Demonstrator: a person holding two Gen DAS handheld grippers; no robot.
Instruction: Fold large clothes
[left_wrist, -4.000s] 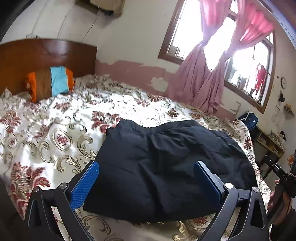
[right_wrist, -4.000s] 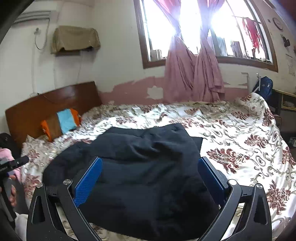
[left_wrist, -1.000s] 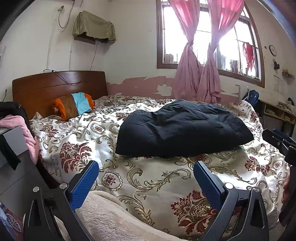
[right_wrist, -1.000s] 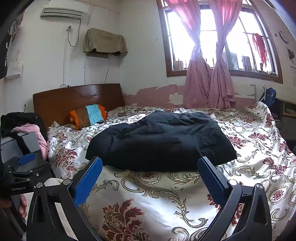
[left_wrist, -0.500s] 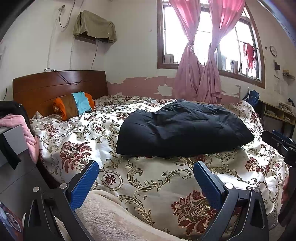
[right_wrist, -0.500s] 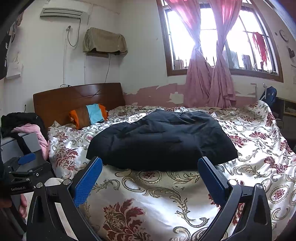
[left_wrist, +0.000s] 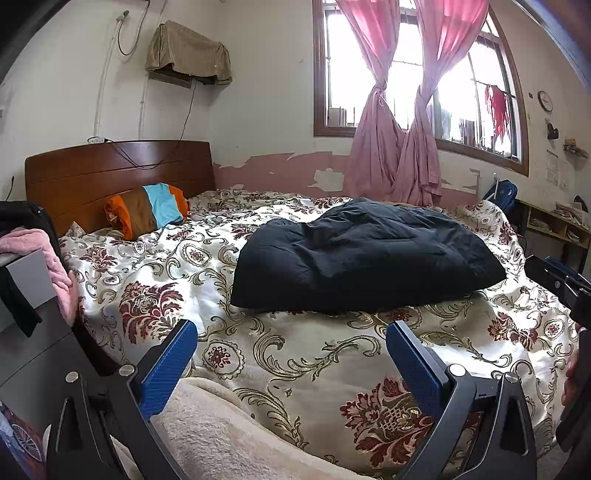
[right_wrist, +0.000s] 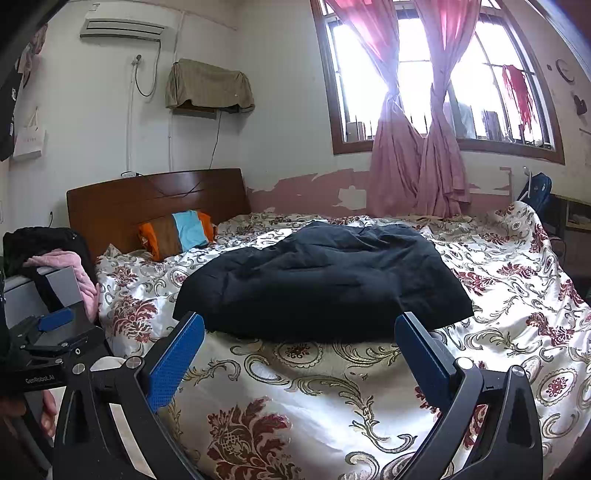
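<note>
A large dark navy garment (left_wrist: 362, 254) lies folded into a thick rectangular bundle in the middle of the bed; it also shows in the right wrist view (right_wrist: 321, 280). My left gripper (left_wrist: 291, 354) is open and empty, held back from the near edge of the bed, well short of the garment. My right gripper (right_wrist: 299, 354) is open and empty too, off the bed's near edge, with the garment ahead between its blue pads. The right gripper's body shows at the right edge of the left wrist view (left_wrist: 561, 284), and the left gripper's body at the left edge of the right wrist view (right_wrist: 51, 339).
The bed carries a floral cover (left_wrist: 295, 369) and a striped orange, brown and blue pillow (left_wrist: 147, 210) by the wooden headboard (left_wrist: 118, 173). A beige blanket (left_wrist: 221, 435) lies at the near edge. A grey cabinet with pink cloth (left_wrist: 33, 266) stands left. Pink curtains (left_wrist: 399, 155) hang behind.
Four seconds ago both grippers hovered right over the garment; they have since pulled back off the bed. Over the last second both views have barely shifted.
</note>
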